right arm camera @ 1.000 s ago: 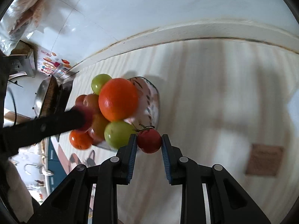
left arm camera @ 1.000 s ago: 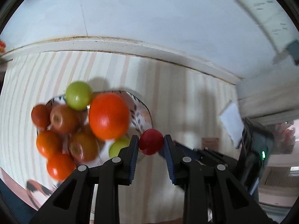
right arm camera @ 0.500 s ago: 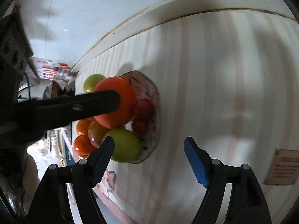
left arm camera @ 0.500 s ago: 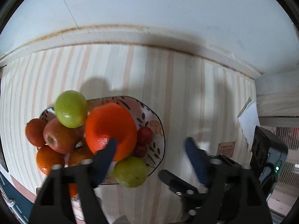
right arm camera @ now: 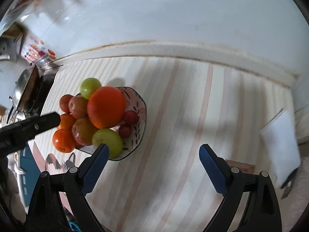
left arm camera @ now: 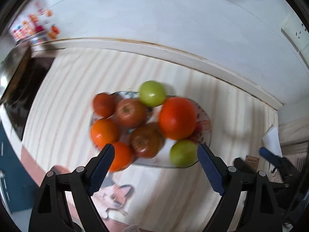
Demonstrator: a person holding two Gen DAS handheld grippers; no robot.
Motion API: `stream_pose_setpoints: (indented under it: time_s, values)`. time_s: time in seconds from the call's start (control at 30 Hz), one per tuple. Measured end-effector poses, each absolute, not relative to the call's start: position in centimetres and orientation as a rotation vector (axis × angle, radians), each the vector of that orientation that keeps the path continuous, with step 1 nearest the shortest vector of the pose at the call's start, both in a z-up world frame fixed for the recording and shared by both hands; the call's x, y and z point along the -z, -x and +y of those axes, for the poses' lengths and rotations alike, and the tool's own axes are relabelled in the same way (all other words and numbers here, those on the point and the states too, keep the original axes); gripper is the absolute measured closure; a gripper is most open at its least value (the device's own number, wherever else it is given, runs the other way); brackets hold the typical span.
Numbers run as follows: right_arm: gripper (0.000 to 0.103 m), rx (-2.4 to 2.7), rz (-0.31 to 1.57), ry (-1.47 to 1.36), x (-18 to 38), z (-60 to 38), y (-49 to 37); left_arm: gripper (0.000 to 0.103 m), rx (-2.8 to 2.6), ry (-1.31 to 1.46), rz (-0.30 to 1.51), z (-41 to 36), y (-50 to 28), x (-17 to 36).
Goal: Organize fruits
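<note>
A patterned plate (right arm camera: 142,119) on the striped tablecloth is piled with fruit: a large orange (right arm camera: 106,109), two green apples (right arm camera: 89,87) (right arm camera: 107,139), red apples, tangerines (left arm camera: 104,132) and two small red tomatoes (right arm camera: 130,117) at its right edge. My left gripper (left arm camera: 154,148) hangs above the plate (left arm camera: 208,127), jaws opening wide, nothing between them. To the plate's right, over bare cloth, my right gripper (right arm camera: 153,147) is also opening and holds nothing. The left gripper's black finger (right arm camera: 29,127) crosses the right wrist view beside the pile.
A black stove top (left arm camera: 21,89) with a metal pan (right arm camera: 19,89) lies left of the cloth. A white sheet (right arm camera: 280,143) and a small brown card (right arm camera: 241,167) lie at the right. A cat picture (left arm camera: 115,195) is printed near the front edge. The wall runs behind.
Both grippers were shut on small red tomatoes; both have let go, and the tomatoes lie on the plate. Both sets of jaws opened wide and both grippers rose away.
</note>
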State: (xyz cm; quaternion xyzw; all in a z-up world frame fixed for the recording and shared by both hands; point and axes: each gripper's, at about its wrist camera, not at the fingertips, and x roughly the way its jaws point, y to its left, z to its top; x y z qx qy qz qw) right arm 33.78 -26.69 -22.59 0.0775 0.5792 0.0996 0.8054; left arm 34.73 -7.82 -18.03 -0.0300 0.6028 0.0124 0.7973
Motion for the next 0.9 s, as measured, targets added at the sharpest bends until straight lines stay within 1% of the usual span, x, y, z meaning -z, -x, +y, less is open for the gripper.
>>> stream_pose_setpoints:
  time_s: [0.5,0.9]
  values:
    - [0.004,-0.173,1.033,-0.039,10.3,-23.3,-25.7,0.016,-0.081,0.063,1.102,-5.1,-25.4,10.9]
    - [0.004,-0.119,0.897,-0.062,2.5,-20.5,-14.2,0.016,-0.032,0.037,0.97,-1.6,-15.5,4.6]
